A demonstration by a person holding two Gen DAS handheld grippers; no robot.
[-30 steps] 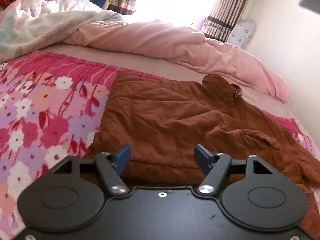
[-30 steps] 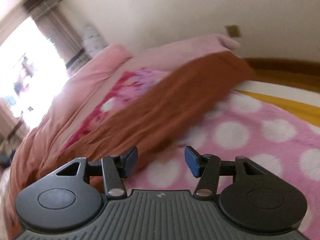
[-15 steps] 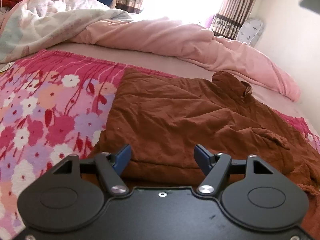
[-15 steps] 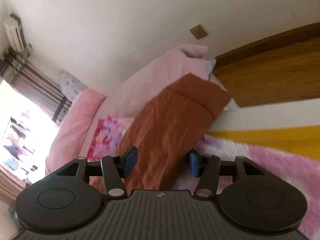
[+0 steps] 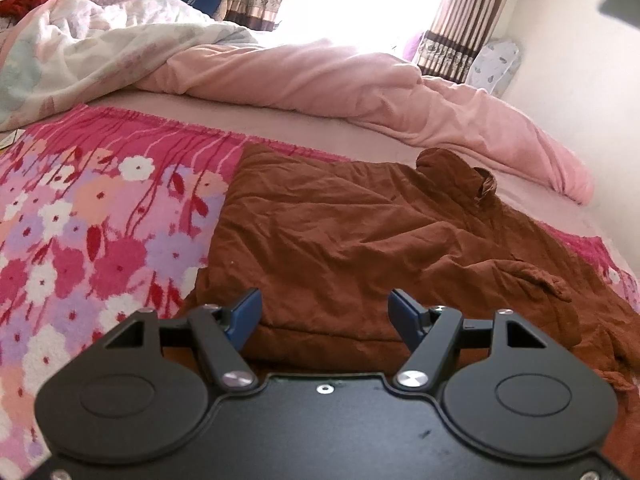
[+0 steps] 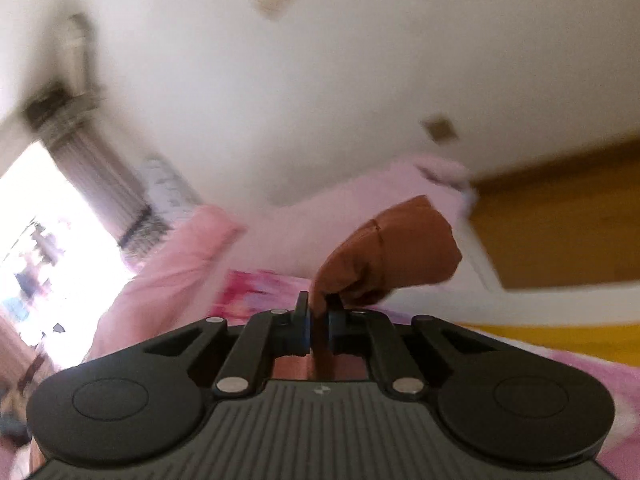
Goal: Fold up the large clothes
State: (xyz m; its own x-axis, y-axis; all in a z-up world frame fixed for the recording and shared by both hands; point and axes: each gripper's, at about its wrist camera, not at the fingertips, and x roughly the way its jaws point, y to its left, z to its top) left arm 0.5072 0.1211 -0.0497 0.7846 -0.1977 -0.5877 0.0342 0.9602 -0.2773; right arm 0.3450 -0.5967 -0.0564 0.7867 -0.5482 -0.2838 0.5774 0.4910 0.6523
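A rust-brown garment (image 5: 360, 240) lies crumpled on a bed, partly folded, its near edge just past my left gripper (image 5: 325, 312). That gripper is open, its blue pads apart with nothing between them, hovering above the garment's near hem. In the right wrist view my right gripper (image 6: 318, 326) is shut on a fold of the same brown garment (image 6: 392, 252), which bunches up and stands lifted in front of the jaws. The picture there is blurred.
A pink floral blanket (image 5: 80, 220) covers the bed to the left. A pink quilt (image 5: 360, 92) and a pale floral quilt (image 5: 80, 64) are piled at the far side. Curtains (image 5: 460, 20) and a white wall (image 6: 320, 80) stand beyond; a wooden headboard (image 6: 560, 220) is at the right.
My right gripper went from open to shut on the brown garment and tilted upward, lifting the cloth. The left gripper kept open and stayed almost still.
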